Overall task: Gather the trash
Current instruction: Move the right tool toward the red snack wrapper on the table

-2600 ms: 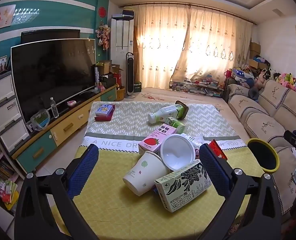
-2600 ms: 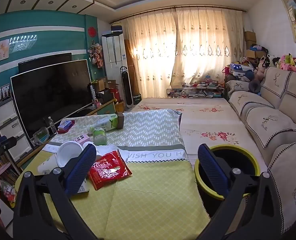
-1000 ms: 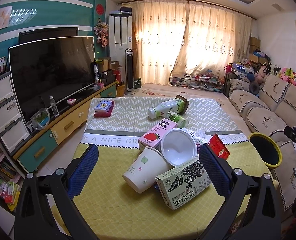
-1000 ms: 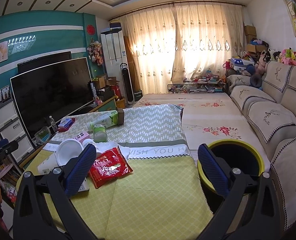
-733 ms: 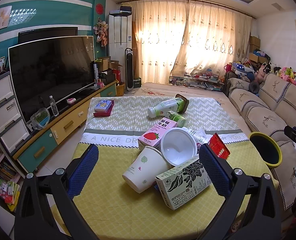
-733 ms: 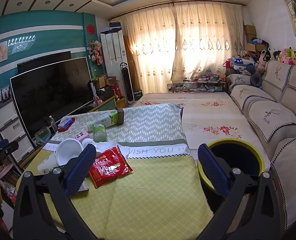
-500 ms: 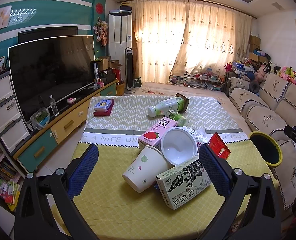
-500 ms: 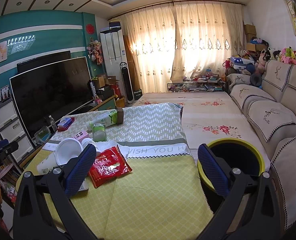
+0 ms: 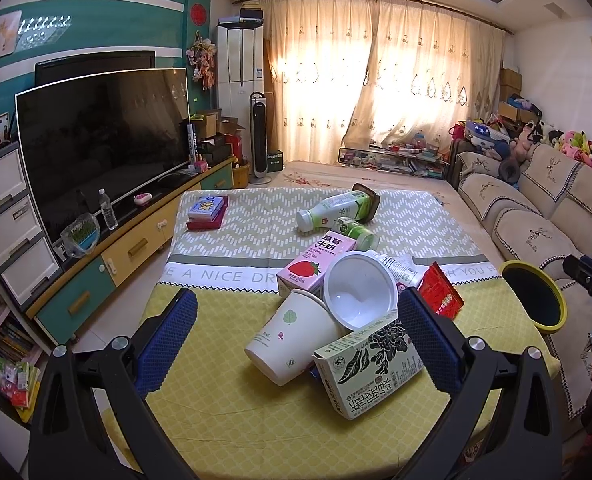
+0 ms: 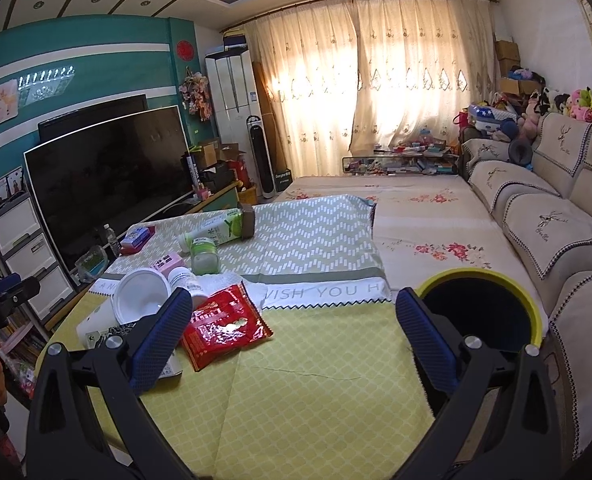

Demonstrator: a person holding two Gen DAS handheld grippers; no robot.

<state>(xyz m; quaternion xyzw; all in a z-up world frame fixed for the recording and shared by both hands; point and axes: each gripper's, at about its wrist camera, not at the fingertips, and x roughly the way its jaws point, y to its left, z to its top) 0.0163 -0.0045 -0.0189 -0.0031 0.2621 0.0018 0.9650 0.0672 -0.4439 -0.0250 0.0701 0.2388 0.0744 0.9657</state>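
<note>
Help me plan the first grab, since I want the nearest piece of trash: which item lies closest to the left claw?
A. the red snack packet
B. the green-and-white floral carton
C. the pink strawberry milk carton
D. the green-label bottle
B: the green-and-white floral carton lies on the yellow cloth between the open left claw tips, nearer than the rest of the pile.

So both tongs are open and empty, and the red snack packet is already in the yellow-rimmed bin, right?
Not quite. The right wrist view shows the red snack packet lying on the table, not in the yellow-rimmed bin. The left tongs and right tongs are open and empty.
</note>
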